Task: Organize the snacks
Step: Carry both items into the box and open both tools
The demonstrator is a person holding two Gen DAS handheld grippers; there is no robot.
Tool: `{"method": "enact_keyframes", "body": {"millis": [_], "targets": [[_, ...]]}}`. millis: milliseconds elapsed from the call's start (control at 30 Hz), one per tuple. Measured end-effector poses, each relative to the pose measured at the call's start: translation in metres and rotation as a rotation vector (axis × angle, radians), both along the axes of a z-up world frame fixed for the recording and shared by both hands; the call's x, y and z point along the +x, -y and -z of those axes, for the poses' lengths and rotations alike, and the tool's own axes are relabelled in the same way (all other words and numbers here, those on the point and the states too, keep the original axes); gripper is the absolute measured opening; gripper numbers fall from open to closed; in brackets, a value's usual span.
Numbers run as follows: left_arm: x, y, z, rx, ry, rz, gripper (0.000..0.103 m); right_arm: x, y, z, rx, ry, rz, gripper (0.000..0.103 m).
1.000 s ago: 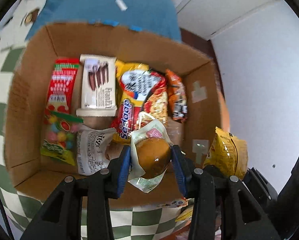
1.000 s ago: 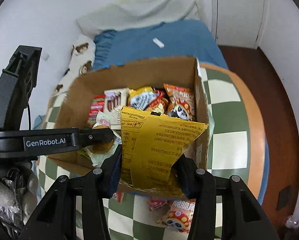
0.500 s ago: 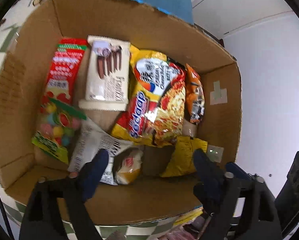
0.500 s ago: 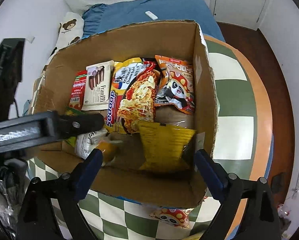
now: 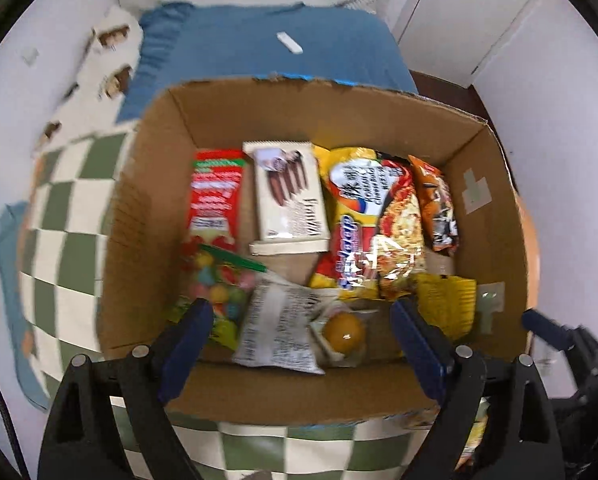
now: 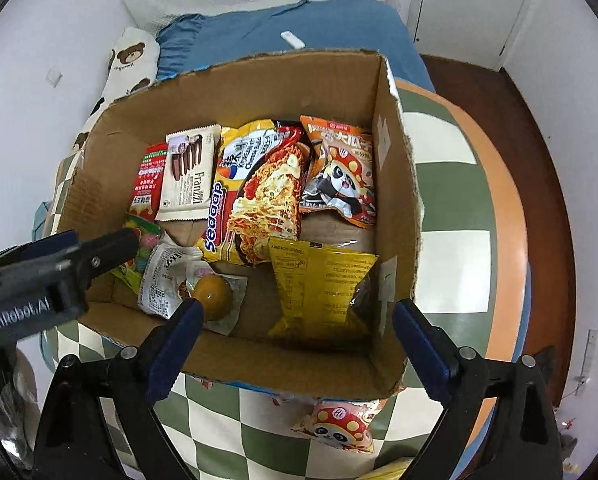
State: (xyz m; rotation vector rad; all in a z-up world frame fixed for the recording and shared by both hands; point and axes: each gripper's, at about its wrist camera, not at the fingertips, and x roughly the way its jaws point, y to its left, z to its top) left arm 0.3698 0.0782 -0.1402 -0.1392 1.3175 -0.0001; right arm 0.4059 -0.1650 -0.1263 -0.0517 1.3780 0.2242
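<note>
now both your grippers hang wide open and empty over the cardboard box [image 6: 395,184], left gripper [image 5: 299,344], right gripper [image 6: 295,340]. inside, the yellow bag [image 6: 323,288] lies at five o'clock and the wrapped bun [image 6: 213,298] at seven. on the checked table [image 6: 451,208], a panda packet [image 6: 339,424] waits at six o'clock: likely light, crinkly and slippery, best pinched by a sealed edge. the box wall hides its top, and the left view is blurred.

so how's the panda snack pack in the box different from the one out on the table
The panda snack pack in the cardboard box lies flat at the back right corner beside the noodle packet; the panda snack pack on the table sits outside, below the box's front wall, partly hidden under it. Both show the same panda in a mushroom cap.
</note>
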Motion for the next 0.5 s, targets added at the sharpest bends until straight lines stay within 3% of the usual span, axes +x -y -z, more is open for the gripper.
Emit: {"method": "enact_keyframes", "body": {"millis": [233, 500], "targets": [[-0.035, -0.007, -0.025, 0.086, 0.131, -0.01, 0.091, -0.023, -0.001, -0.032, -0.008, 0.124, -0.005, 0.097], [-0.086, -0.015, -0.063, 0.097, 0.251, -0.03, 0.091, -0.073, 0.002, -0.087, 0.012, 0.289, -0.014, 0.098]]}}
